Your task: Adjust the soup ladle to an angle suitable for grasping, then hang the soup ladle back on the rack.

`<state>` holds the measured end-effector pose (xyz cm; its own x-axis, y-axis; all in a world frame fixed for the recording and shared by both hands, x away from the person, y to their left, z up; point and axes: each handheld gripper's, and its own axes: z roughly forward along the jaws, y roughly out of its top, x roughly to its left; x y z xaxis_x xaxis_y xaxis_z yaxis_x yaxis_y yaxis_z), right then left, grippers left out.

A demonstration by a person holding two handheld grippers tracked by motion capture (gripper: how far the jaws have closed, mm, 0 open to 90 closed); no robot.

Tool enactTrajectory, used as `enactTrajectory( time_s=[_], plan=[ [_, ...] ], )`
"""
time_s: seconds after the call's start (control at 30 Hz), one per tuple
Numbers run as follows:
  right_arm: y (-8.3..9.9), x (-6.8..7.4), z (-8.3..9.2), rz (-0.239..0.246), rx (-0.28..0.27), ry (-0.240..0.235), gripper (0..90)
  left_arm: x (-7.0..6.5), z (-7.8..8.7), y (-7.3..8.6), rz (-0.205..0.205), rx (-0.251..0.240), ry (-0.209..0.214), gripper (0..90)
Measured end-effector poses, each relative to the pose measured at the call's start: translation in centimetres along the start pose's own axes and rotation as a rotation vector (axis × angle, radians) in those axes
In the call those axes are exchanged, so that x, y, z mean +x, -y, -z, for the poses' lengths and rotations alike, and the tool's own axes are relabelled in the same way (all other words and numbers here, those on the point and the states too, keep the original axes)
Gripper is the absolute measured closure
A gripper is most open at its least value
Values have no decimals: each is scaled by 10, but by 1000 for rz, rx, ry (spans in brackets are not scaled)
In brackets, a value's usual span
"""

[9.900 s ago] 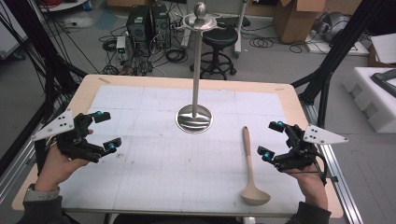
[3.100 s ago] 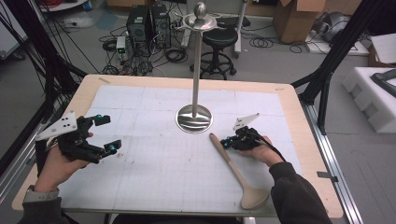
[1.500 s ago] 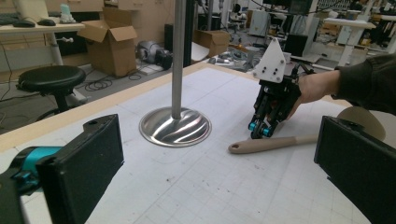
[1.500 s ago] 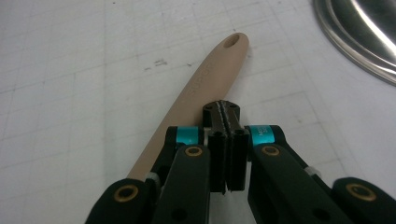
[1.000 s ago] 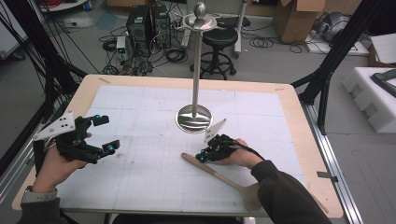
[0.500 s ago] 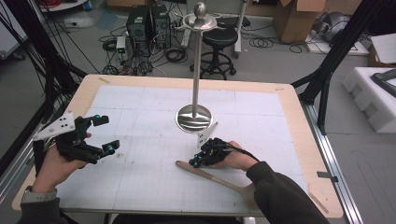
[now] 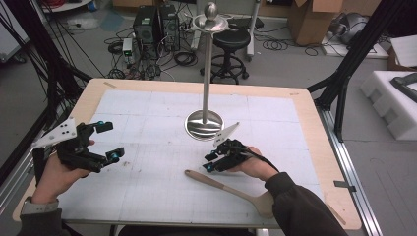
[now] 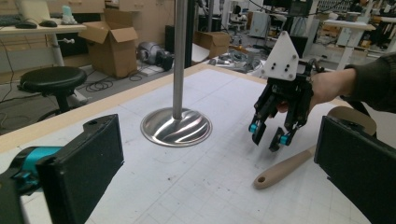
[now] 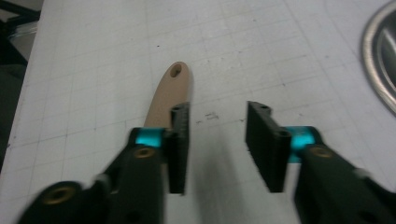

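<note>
My right gripper [image 7: 210, 162] hovers just above the table mat [image 7: 147, 123], and its jaws have just been opening: they stand parted now with only bare mat between them, nothing held. The wooden spoon [image 7: 231, 189] lies flat on the mat just on my side of that gripper, and in the right gripper view its handle end [image 9: 172, 91] pokes out past one jaw, off to the side and not in the gap. It looks light, stiff and one piece of smooth wood, so I judge it won't bend or break, though it could slide or swing on the mat if I nudge it. The best place to take hold, I think, is the straight handle a little way back from the hole (the bowl is too wide and rounded for flat pads). Its long axis runs slantwise across the table: handle tip with the hanging hole toward my left gripper [image 7: 105, 142], bowl back toward my right sleeve. The metal stand [image 7: 204, 123] rises just beyond. My left gripper waits well apart, jaws wide and empty.
</note>
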<state>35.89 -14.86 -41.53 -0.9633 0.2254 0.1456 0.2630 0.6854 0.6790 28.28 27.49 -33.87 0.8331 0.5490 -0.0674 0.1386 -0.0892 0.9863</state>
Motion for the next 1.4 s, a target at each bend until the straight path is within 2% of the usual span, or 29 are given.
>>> enactTrajectory(
  time_s=[0.03, 0.13, 0.2, 0.27, 0.3, 0.37, 0.47, 0.57, 0.7, 0.77, 0.9, 1.1, 1.4],
  plan=[
    [0, 1, 2, -22, -4, 8, 435, 0, 0, 0, 0, -1, 1, 18],
    [-1, 6, 13, -28, -14, 63, 263, 1, 0, 0, 1, 0, 1, 18],
    [0, 10, 21, -52, -22, 99, 186, 1, -1, 0, 2, 2, 2, 18],
    [1, 15, 30, -51, -8, 141, 127, 1, -1, 0, 2, 4, 2, 18],
    [2, 19, 35, -42, 5, 170, 119, 1, -2, 0, 3, 4, 4, 17],
    [3, 25, 44, -19, -1, 187, 110, 1, -3, 0, 2, 8, 5, 18],
    [7, 36, 55, -30, -34, 197, 109, 1, -5, -1, 0, 10, 9, 18],
    [15, 44, 63, -38, -37, 204, 109, 0, -6, -1, -1, 11, 15, 17],
    [28, 50, 70, -44, -8, 229, 109, 1, -7, -2, 3, 10, 18, 18],
    [34, 51, 73, -65, 0, 239, 109, 2, -8, -2, 3, 8, 19, 18],
    [44, 55, 79, -107, -16, 241, 109, 3, -13, -3, 3, 11, 24, 18],
    [48, 63, 84, -101, 11, 232, 109, 3, -16, -3, 4, 13, 30, 18],
    [50, 64, 76, -108, 71, 210, 109, 3, -13, -4, 5, 6, 28, 18]
  ],
)
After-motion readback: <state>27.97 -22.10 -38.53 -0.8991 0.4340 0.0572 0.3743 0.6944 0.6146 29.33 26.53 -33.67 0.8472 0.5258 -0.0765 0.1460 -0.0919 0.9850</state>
